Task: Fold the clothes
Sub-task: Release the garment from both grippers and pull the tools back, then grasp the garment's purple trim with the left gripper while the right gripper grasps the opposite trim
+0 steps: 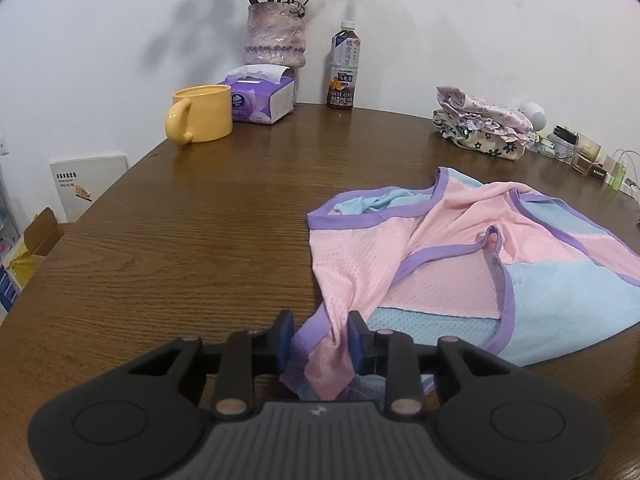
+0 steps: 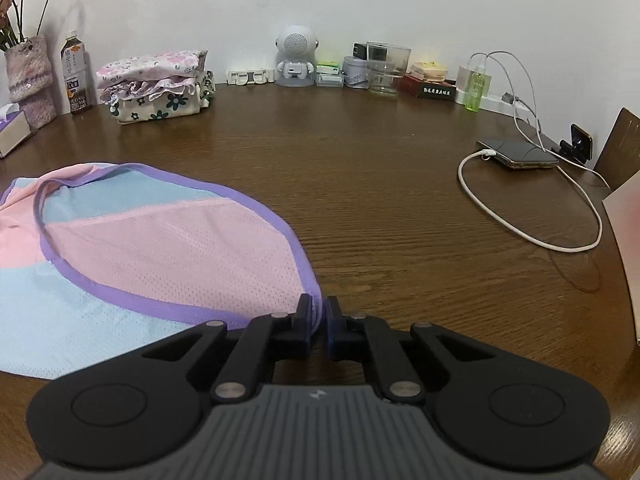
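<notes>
Bunched pink-and-blue mesh garment (image 1: 420,264) fills the left gripper (image 1: 320,340), its fingers pinching a gathered corner at six o'clock. Right gripper (image 2: 319,326) fingers press together on the purple hem; the garment spreads toward nine o'clock across the wooden surface (image 2: 380,200).

I'm looking at a plain white wall (image 2: 400,0) filling the top of both views, with a dark wood-grain counter (image 1: 200,240) spreading below it. A wooden chair back (image 2: 618,140) is showing at right edge.
</notes>
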